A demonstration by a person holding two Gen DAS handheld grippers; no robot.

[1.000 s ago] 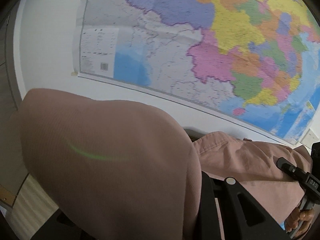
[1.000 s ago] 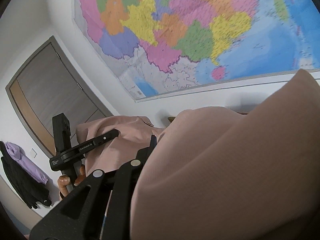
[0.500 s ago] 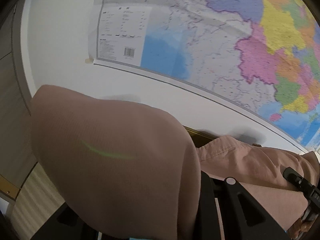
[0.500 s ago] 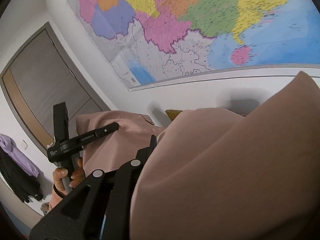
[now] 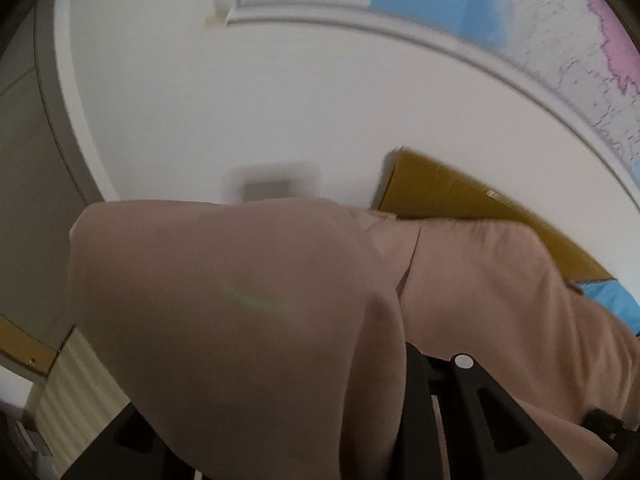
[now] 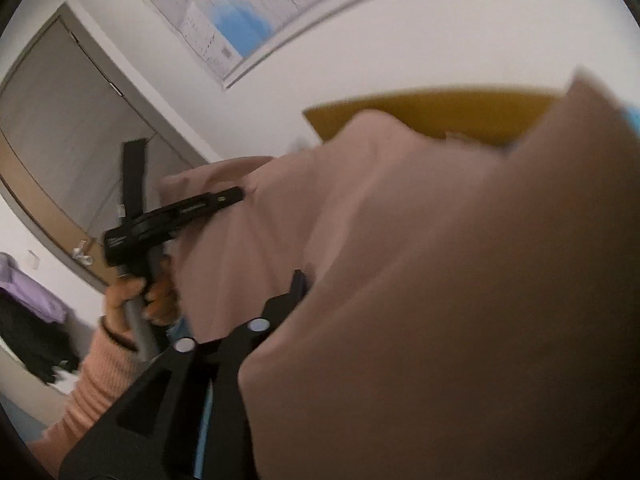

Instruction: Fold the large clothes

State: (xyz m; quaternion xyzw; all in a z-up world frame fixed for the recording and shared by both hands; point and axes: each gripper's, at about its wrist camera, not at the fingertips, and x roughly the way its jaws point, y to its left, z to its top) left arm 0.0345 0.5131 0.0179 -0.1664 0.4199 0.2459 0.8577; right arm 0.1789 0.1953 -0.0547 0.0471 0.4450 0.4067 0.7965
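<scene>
The pink garment [image 5: 248, 320] fills the lower half of both wrist views, draped over the fingers. The map [image 5: 500, 4], earlier filling the frame's top, now sits at the upper edge, and a yellow board [image 6: 432, 114] appears behind the cloth. The left hand-held gripper [image 6: 224, 199] stays clenched on the garment. The right hand-held gripper [image 6: 298, 280] has just been opening, cloth between its jaws; whether its pads grip cannot be told.

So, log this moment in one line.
left gripper: shut on garment | right gripper: jaws just opening, garment covers them
</scene>
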